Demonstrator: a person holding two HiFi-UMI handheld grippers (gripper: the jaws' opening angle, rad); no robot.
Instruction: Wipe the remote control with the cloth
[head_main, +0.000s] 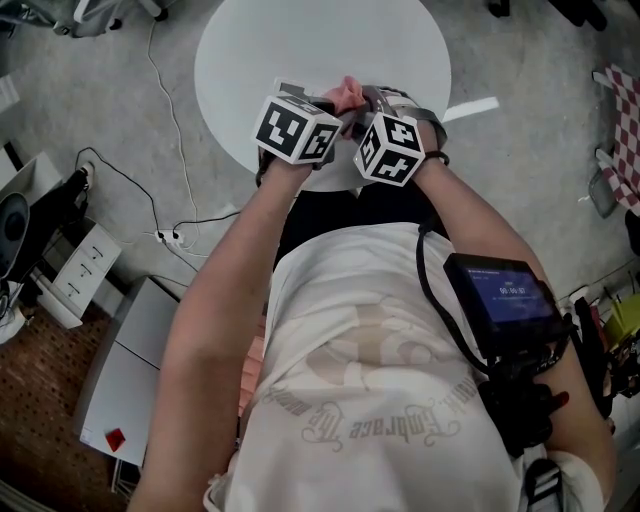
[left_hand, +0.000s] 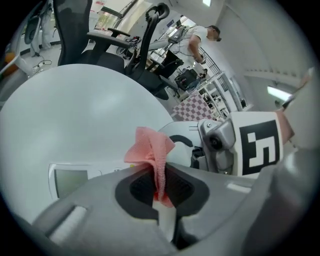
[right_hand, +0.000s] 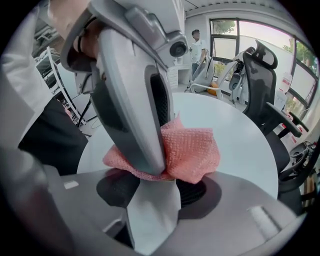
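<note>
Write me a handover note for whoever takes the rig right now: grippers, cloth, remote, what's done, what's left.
Left gripper: shut on the pink cloth, which lies against the remote control.
Right gripper: shut on one end of the white remote control, at the round table's near edge.
Done: both things gripped, cloth on the remote control.
Left: wiping along it; how much is already wiped cannot be told.

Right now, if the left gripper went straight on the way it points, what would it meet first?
Most likely the white remote control in the right gripper, with the pink cloth pinched in the left gripper touching first. Depth is unclear.
</note>
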